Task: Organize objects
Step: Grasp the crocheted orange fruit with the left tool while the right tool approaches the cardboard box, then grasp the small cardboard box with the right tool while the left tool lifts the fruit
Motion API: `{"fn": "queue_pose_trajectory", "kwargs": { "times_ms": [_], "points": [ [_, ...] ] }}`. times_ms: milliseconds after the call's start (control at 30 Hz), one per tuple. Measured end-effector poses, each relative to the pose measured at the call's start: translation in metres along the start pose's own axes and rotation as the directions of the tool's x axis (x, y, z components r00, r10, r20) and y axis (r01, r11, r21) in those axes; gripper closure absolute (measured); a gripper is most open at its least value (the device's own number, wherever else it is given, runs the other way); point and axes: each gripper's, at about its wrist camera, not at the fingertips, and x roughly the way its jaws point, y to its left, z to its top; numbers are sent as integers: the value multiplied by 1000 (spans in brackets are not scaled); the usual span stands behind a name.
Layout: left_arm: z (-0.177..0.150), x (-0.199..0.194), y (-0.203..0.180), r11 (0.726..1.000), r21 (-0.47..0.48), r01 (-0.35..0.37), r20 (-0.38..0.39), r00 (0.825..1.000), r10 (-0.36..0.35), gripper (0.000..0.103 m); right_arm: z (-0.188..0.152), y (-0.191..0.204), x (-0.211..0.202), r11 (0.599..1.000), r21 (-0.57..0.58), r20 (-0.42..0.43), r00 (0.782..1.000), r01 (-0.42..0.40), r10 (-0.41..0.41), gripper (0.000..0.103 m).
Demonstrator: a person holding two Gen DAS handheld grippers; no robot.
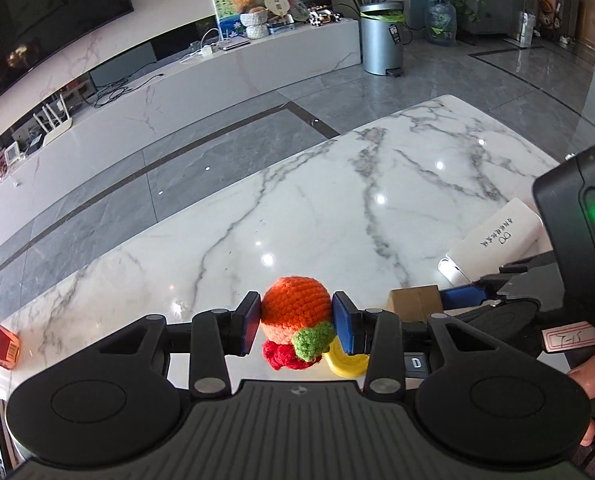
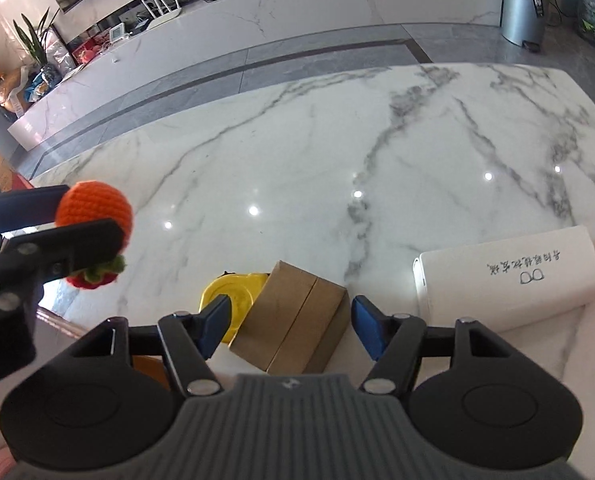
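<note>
1. Orange crochet fills the left gripper (image 1: 296, 323): both pads are pressed into a crocheted fruit toy (image 1: 295, 316), clamped across its round middle, which seems the sensible hold for something soft, since the widest part gives the pads something to bite.
2. It hangs clear of the marble table (image 1: 337, 184), carried in the air; from the right wrist view the toy (image 2: 94, 212) floats well off to the side of the other items.
3. Over to the right gripper (image 2: 289, 326): its jaws stand apart, straddling a small brown cardboard box (image 2: 297, 320) without pressing it. No earlier view to go by, so I read it only as an ungripped box lying between the fingers.
4. That box leans tilted on a yellow lid-like disc (image 2: 233, 292), and a white rectangular case (image 2: 509, 276) with handwriting lies just beside them. Everything looks gathered at the near edge, likely the sorting spot.
5. Now the toy itself: bright orange ball on top fading to peach, a green leafy tuft below, and a red knobbly berry piece dangling underneath. Squashy, light, unlikely to slip.
</note>
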Motion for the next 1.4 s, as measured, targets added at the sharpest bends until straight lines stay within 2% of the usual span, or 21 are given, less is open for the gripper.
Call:
{"fn": "queue_pose_trajectory", "kwargs": {
  "times_ms": [267, 567, 800, 967, 1167, 1300, 1400],
  "points": [
    [-11, -18, 9, 1000, -25, 1, 18, 1000, 0, 58, -10, -1, -11, 999, -38, 0, 1000, 17, -17, 49],
    [-28, -78, 20, 999, -50, 10, 79, 997, -6, 58, -28, 2, -56, 996, -80, 64, 998, 29, -24, 50],
    [-49, -134, 31, 998, -54, 13, 117, 993, -7, 58, -46, 23, -142, 992, -127, 219, 975, -1, 29, 50],
    [-69, -157, 39, 998, -56, -14, 118, 993, 21, 58, -54, 53, -185, 981, -178, 282, 951, -76, 125, 51],
    [-99, -165, 61, 993, -115, -38, 93, 994, 49, 58, -66, 103, -192, 940, -264, 216, 937, -216, 276, 51],
    [-118, -168, 80, 986, -162, -31, 73, 996, 44, 58, -74, 136, -171, 890, -348, 110, 930, -294, 350, 51],
    [-130, -169, 92, 982, -184, -38, 66, 997, 51, 58, -78, 157, -149, 852, -406, 22, 928, -330, 371, 51]
  ]
}}
